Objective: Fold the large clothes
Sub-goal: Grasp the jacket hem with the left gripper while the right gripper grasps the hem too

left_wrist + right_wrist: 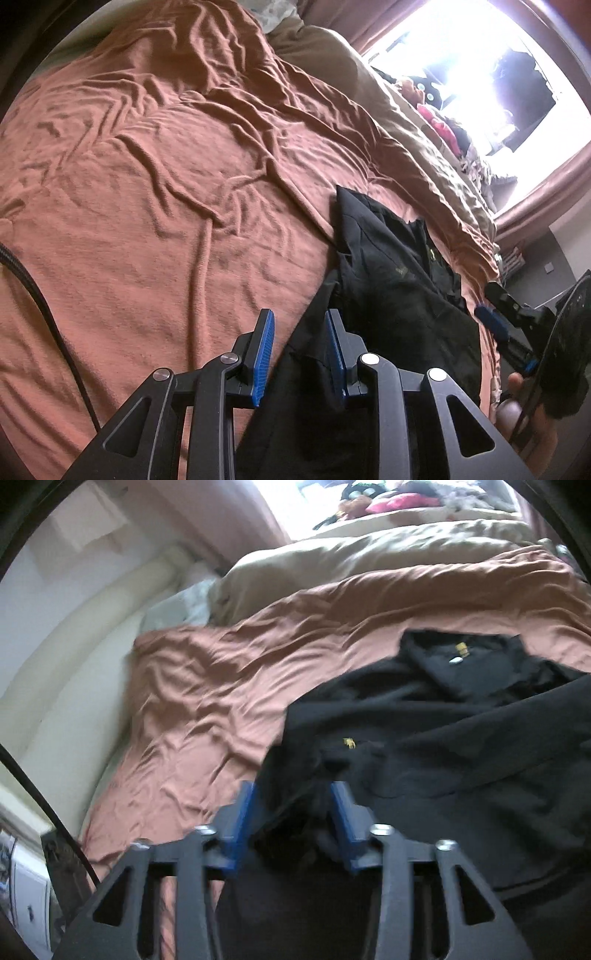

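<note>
Black garment point(399, 280) lying rumpled on the bed's orange blanket point(147, 184) near the beige duvet point(406, 140); left gripper point(300, 354) hovering over its edge, jaws spread, pinching nothing; right gripper point(293, 823) – blurred – jaws spread above the cloth, gripping nothing
</note>
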Tool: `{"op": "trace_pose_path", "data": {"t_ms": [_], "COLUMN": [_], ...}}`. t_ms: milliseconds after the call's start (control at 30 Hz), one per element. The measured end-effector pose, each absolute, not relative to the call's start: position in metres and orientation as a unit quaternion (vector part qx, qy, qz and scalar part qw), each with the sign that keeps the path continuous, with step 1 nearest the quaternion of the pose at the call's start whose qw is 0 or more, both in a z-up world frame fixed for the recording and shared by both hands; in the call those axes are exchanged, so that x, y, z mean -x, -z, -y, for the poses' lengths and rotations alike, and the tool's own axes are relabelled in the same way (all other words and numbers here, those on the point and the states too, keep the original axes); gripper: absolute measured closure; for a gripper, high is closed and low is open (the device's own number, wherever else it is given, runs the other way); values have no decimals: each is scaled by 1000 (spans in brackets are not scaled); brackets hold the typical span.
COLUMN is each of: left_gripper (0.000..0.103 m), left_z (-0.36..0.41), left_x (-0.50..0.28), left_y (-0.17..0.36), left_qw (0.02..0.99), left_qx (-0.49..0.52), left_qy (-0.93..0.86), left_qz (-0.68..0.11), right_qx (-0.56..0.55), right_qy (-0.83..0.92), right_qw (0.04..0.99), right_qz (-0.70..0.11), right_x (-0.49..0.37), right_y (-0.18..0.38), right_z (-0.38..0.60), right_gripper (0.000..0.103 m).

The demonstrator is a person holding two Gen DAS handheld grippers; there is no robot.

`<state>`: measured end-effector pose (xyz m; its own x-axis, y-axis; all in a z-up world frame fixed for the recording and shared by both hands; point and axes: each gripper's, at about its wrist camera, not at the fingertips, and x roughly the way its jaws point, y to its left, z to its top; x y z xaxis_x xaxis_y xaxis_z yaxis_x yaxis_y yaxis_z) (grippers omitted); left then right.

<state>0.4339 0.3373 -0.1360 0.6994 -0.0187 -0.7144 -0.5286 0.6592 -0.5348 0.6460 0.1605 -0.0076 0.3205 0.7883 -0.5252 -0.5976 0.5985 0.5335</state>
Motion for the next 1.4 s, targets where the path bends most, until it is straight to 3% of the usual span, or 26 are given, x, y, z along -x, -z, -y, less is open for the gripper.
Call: {"op": "trace_pose_path", "data": {"t_ms": [33,167,433,633,967,1100,1333,1400], "left_gripper": [73,73,73,58,57,57,56,64], "left_z": [-338,-334,-309,-286,-254,-236,-218,-214], "left_x": [-434,-435,-452,-472,-518,-541,-565,-565], "left_y": [136,135,135,138,155,177,193,190], "left_qw": [838,838,845,851,856,846,836,838], "left_qx": [385,387,365,338,275,239,167,153], "left_qy": [-152,-145,-121,-113,-122,-139,-191,-193], "left_qz": [-357,-357,-373,-386,-421,-456,-487,-486], "right_qx": [-111,-103,-172,-233,-302,-342,-413,-433], "right_qy": [-429,-425,-296,-225,-145,-129,-134,-135], "right_qw": [809,814,850,853,841,823,792,782], "right_qz": [-385,-382,-401,-410,-424,-436,-430,-427], "right_x": [-644,-643,-642,-647,-667,-674,-680,-682], "right_y": [7,11,57,99,143,159,175,181], "right_z": [-161,-139,7,80,114,130,152,157], "right_gripper": [32,32,32,32,33,40,66,75]}}
